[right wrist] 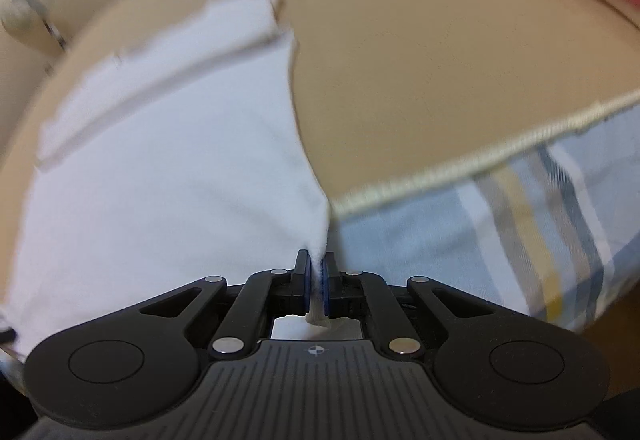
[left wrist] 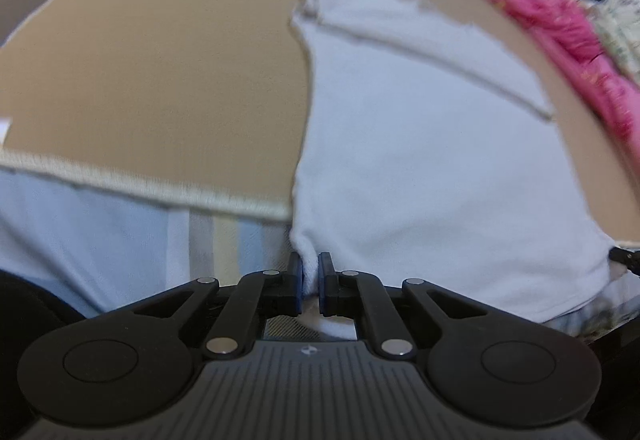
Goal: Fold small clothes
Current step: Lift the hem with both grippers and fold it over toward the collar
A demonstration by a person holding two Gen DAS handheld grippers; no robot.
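Both tools (left wrist: pixel 311 282) (right wrist: pixel 319 282) pinched on soft white knit garment (left wrist: pixel 420 159) corners

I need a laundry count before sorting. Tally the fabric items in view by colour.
White: 1, the white garment gripped by both the left tongs and the right tongs.
Pink: 1, the pink cloth.
Tan: 1, the tan mat.
Striped: 1, the striped sheet.
Total: 4.

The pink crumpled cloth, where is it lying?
The pink crumpled cloth lies at the tan mat's far right edge in the left wrist view, beyond the white garment.
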